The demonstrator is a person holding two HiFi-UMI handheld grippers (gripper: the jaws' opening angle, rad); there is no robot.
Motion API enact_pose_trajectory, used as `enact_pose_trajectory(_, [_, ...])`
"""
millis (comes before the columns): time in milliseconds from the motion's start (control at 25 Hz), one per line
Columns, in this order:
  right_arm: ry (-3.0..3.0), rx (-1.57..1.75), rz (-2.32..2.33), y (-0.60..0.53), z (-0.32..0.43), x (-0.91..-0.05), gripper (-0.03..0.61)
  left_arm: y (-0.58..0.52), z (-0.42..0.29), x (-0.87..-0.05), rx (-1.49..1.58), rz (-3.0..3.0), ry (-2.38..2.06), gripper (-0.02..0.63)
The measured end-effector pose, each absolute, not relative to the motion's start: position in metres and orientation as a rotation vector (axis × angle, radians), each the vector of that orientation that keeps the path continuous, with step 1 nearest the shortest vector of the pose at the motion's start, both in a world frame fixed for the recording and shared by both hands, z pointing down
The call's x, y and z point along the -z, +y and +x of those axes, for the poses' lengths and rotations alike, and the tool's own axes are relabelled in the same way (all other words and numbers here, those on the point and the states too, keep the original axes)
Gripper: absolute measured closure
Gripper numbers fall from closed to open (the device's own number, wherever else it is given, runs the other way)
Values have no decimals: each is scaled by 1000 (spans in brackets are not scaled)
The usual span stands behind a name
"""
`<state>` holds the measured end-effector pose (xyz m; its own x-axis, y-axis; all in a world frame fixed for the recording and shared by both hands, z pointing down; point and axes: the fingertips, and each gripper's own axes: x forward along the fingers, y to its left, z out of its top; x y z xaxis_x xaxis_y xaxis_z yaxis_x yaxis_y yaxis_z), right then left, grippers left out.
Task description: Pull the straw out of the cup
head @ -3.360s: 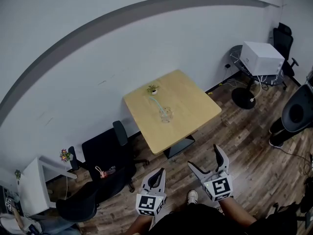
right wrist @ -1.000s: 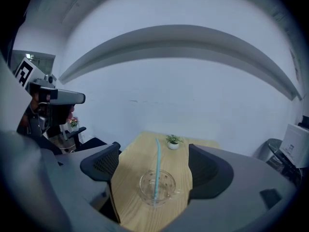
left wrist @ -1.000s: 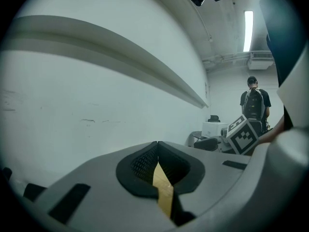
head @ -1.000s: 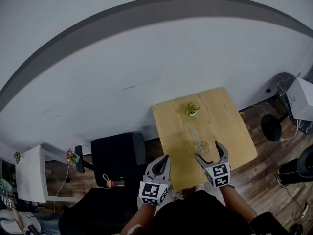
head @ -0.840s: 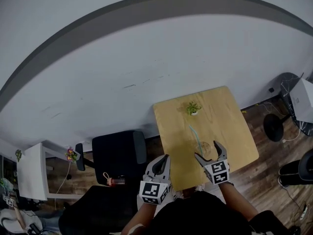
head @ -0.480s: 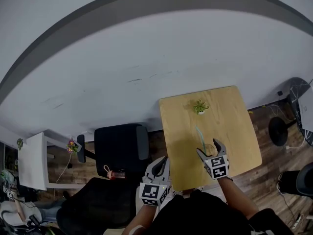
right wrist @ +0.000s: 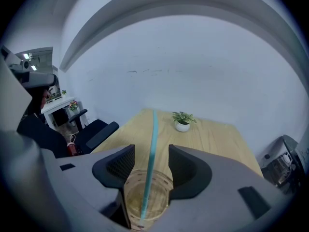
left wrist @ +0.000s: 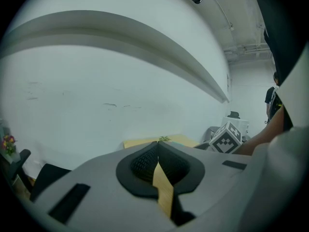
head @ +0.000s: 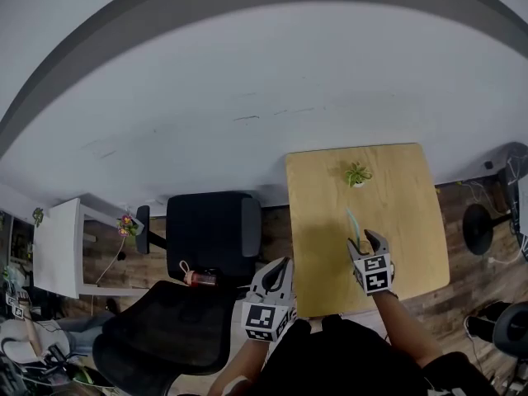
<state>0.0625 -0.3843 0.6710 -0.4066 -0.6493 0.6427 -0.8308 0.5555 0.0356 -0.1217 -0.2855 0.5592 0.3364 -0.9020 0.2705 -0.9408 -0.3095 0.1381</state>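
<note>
A clear cup (right wrist: 146, 197) stands on the wooden table (head: 412, 246) with a teal straw (right wrist: 152, 153) rising out of it, leaning away. My right gripper (right wrist: 150, 164) reaches around the cup; its jaws are closing, one on either side of the glass, and I see no firm press. In the head view the right gripper (head: 369, 242) hides the cup, and only the straw (head: 352, 223) shows above it. My left gripper (head: 279, 268) hangs off the table's near left corner, shut with nothing in it, as the left gripper view (left wrist: 157, 148) confirms.
A small potted plant (head: 357, 174) stands at the table's far side by the white wall. Two black office chairs (head: 210, 233) (head: 161, 337) sit left of the table, with a red item (head: 200, 278) between them. A white desk (head: 58, 246) is at far left.
My right gripper has come forward and down over the cup, and its jaws have narrowed around it. The left gripper has sunk a little beside the table's corner.
</note>
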Motion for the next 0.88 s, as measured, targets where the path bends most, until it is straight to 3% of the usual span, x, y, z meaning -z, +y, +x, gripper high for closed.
enact_pose_trajectory(600, [-2119,-375,1241,-388,64,-676,518,-287,-137,-560,-218,2316,-1671,595])
enact_pose_trajectory(880, [-2105,-368,1261,-389,66,-673,534,-283,-145,-566,-203,2279,-1679,595])
